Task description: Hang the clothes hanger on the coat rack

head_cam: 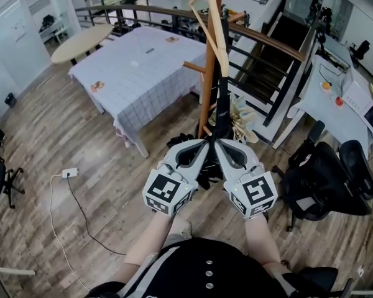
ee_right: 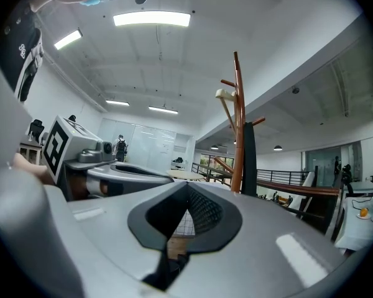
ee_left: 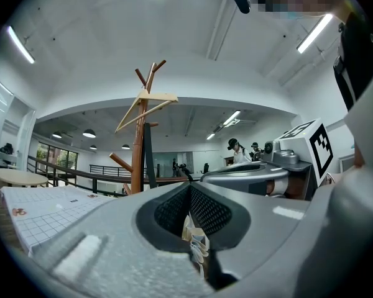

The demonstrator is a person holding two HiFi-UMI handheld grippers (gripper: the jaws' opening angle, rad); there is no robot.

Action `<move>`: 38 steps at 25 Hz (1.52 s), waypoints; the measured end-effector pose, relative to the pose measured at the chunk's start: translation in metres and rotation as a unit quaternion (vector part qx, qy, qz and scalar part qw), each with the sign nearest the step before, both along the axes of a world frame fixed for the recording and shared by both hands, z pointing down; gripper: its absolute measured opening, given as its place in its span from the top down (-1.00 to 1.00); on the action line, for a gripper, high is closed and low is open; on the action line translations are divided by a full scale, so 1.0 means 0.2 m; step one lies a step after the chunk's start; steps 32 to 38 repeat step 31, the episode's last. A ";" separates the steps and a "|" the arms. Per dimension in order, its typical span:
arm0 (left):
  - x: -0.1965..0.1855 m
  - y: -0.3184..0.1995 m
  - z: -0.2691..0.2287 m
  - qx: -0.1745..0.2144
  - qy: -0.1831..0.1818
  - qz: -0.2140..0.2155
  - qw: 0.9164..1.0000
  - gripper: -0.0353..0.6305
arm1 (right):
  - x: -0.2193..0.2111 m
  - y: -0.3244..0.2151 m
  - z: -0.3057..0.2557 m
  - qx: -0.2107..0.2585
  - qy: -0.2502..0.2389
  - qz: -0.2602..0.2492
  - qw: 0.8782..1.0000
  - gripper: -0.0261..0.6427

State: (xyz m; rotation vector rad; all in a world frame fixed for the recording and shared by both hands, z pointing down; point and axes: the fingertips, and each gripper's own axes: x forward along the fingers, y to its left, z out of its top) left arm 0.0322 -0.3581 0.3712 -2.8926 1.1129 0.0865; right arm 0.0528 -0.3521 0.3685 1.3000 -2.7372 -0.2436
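Left tool (head_cam: 204,145) and right tool (head_cam: 219,144) level, side by side (both closed, empty).

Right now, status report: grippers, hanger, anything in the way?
Left gripper and right gripper shut, empty, side by side. Pale wooden hanger already up on the brown wooden coat rack. Long black strip hangs down its pole; nothing else in the way.

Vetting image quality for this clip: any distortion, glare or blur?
Head view: fisheye bends the room's edges, coat rack sharp. Left gripper view: dark round vignette, nearest foreground soft. Right gripper view: ceiling light glares, same vignette.
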 end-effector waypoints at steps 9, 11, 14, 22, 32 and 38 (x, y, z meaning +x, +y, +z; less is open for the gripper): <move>0.01 0.00 0.00 -0.002 0.002 0.004 1.000 0.88 | 0.01 0.00 -0.01 0.004 -0.002 0.008 1.000 0.93; 0.00 -0.01 0.00 -0.002 0.002 0.004 1.000 0.88 | 0.02 -0.01 -0.01 0.002 -0.002 0.010 1.000 0.93; 0.00 -0.01 0.01 -0.004 0.002 0.005 1.000 0.88 | 0.02 -0.01 0.00 0.002 0.002 0.015 1.000 0.93; 0.00 -0.02 0.01 -0.011 0.008 0.014 1.000 0.88 | 0.01 -0.04 -0.01 0.008 0.015 0.021 1.000 0.93; -0.01 -0.03 0.03 -0.013 0.004 0.011 1.000 0.88 | 0.02 -0.06 0.00 0.010 0.015 0.025 1.000 0.93; -0.01 -0.03 0.03 -0.013 0.004 0.011 1.000 0.88 | 0.02 -0.06 0.00 0.010 0.015 0.025 1.000 0.93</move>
